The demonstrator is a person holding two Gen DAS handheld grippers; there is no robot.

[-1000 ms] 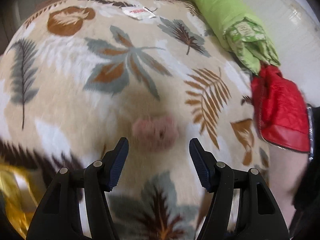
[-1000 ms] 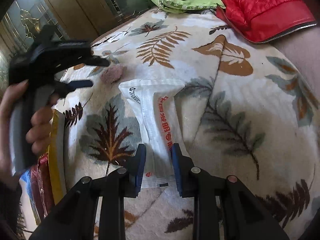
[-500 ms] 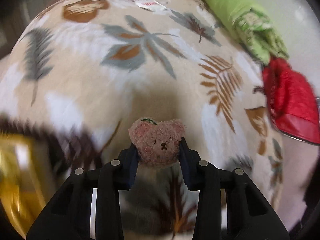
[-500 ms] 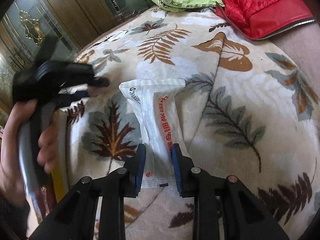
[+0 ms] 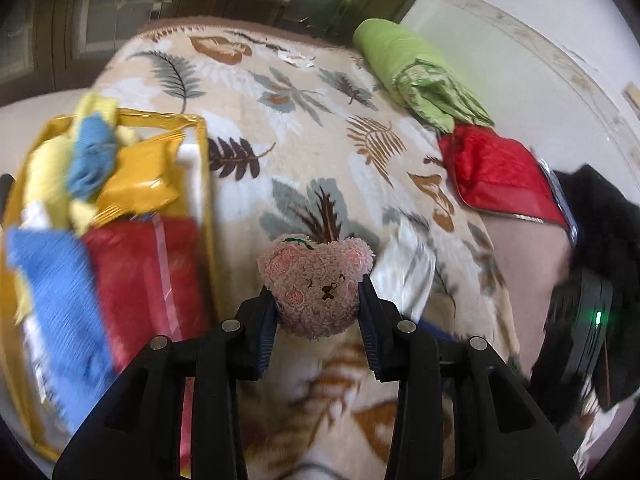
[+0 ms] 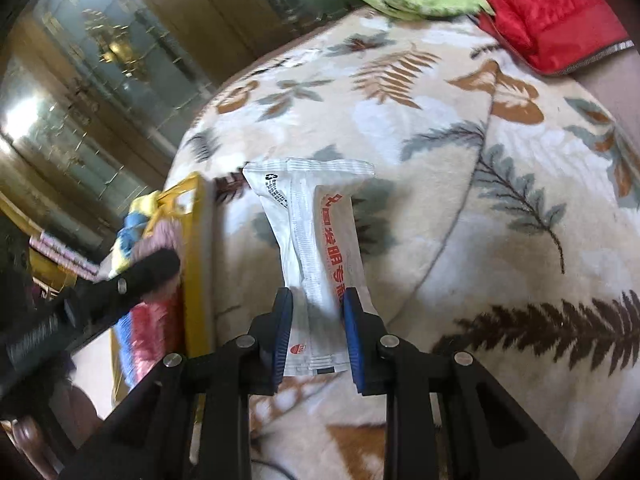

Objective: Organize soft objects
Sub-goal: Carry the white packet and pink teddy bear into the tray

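Note:
My left gripper (image 5: 318, 300) is shut on a small pink plush bear head (image 5: 316, 282) and holds it above the leaf-patterned blanket (image 5: 304, 128), just right of a yellow bag (image 5: 200, 132) that holds blue, yellow and red soft items. My right gripper (image 6: 316, 312) is shut on a white packet with red lettering (image 6: 320, 236), lifted slightly off the blanket (image 6: 520, 220). The packet also shows in the left wrist view (image 5: 408, 264). The yellow bag (image 6: 192, 240) lies left of the packet, and the left gripper's black body (image 6: 100, 296) reaches over it.
A rolled green quilt (image 5: 416, 80) and a red quilted cushion (image 5: 496, 172) lie at the blanket's far right edge. A small white label (image 5: 298, 60) lies at the far end. Dark wood and glass cabinets (image 6: 100, 80) stand behind.
My left gripper closed on the pink bear head, lifted it and swung left toward the yellow bag. My right gripper kept its grip on the white packet and raised it a little.

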